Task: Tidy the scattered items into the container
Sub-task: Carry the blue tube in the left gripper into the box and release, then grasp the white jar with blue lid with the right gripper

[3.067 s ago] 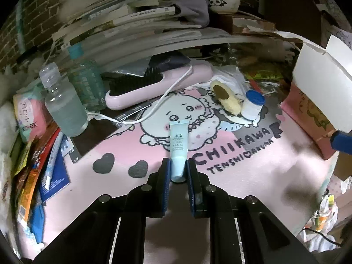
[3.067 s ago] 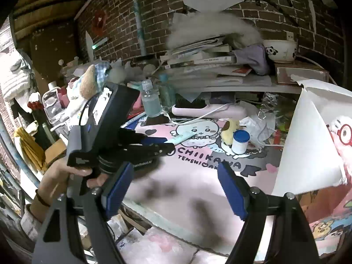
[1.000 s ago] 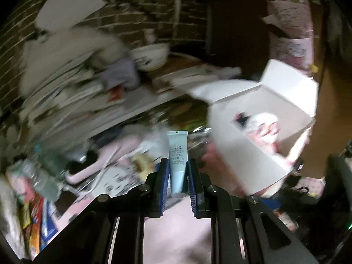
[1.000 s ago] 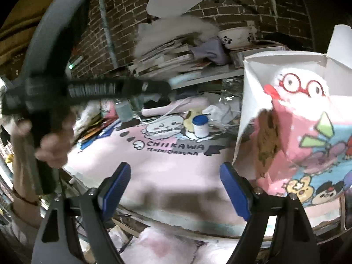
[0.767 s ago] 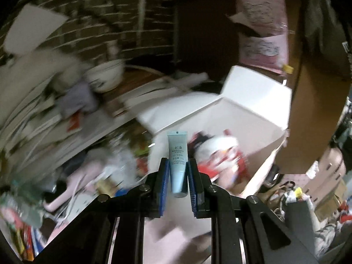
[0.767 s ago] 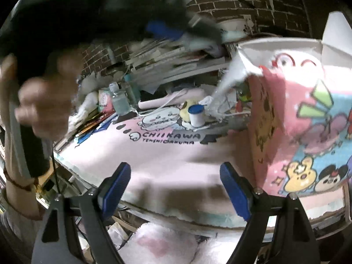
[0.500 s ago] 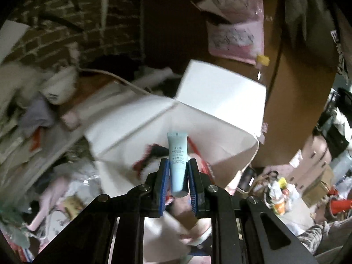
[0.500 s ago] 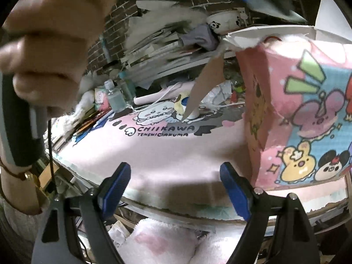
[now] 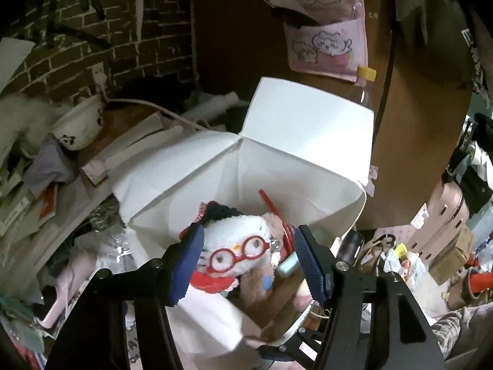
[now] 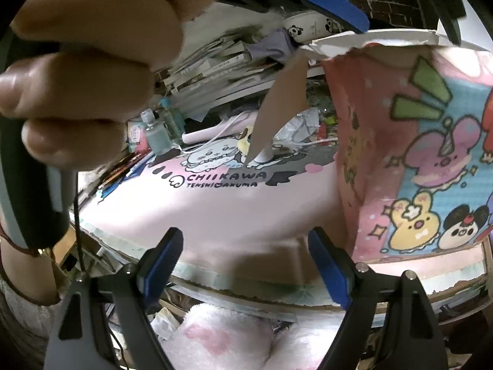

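At the left of the right wrist view, the person's left hand [image 10: 86, 77] grips a handle held high. Below it, along the far edge of the desk [image 10: 215, 280], stand a clear bottle [image 10: 154, 137] and a pink hairbrush [image 10: 215, 132]. Next come a small yellow thing [image 10: 244, 142] and a white jar [image 10: 265, 154], the jar half hidden by a cardboard flap. The box [image 10: 416, 154] fills the desk's right end. The right gripper [image 10: 245, 265] hangs at the near edge with its fingers spread wide and nothing between them. The left gripper [image 9: 249, 262] is over the box mouth, also spread and empty. Below it sits a soft toy [image 9: 237, 246] in red glasses. A pale tube [image 9: 287, 265] lies slanted inside the box, just within the right-hand finger and partly hidden. The tube looks put away, so the next pick is probably the yellow thing or the jar. Both lie ahead of the right gripper across the desk, just left of the box. The right gripper seems the nearer one, because the left must first clear the box flaps.
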`<action>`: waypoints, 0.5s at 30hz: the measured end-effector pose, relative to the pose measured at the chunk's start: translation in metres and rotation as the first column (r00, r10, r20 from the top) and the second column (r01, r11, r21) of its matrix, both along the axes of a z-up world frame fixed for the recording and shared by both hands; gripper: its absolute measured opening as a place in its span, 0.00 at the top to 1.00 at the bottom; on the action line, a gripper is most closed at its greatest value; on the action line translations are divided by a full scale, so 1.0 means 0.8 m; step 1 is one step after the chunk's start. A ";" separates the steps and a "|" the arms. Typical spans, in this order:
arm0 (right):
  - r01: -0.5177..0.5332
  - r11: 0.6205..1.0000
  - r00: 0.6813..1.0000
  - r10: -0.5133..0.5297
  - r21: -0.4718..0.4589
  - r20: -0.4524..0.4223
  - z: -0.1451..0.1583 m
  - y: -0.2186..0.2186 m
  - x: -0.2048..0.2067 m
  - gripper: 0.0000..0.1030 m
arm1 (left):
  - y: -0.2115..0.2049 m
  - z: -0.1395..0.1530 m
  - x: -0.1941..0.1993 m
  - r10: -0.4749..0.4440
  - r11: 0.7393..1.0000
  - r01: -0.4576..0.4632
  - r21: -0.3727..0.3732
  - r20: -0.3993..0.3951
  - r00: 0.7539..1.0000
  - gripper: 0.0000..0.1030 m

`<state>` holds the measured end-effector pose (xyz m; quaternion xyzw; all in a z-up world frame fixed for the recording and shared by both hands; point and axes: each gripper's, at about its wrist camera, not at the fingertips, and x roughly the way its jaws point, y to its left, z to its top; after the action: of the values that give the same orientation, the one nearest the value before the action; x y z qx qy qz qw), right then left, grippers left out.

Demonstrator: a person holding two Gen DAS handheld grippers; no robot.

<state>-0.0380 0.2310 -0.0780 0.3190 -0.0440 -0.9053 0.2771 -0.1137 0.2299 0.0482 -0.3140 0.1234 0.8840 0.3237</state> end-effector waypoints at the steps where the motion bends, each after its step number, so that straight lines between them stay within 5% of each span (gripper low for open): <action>1: 0.000 1.000 1.000 0.000 0.001 -0.001 0.000 0.000 0.000 0.21 | -0.004 0.002 0.001 0.012 1.000 -0.012 -0.006 -0.012 1.000 0.40; 9: -0.011 0.999 1.000 0.011 0.030 -0.012 0.001 -0.025 -0.002 0.21 | -0.060 0.006 0.025 0.134 0.990 -0.138 -0.028 -0.120 0.984 0.20; 15: -0.024 0.998 1.000 0.025 0.066 -0.018 0.000 -0.055 -0.003 0.21 | -0.130 -0.009 0.040 0.258 0.966 -0.258 0.014 -0.104 0.961 0.16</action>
<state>-0.0401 0.1868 -0.0779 0.3199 -0.0077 -0.9057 0.2779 -0.0816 0.1262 0.0407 -0.2804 0.0981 0.9339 0.1991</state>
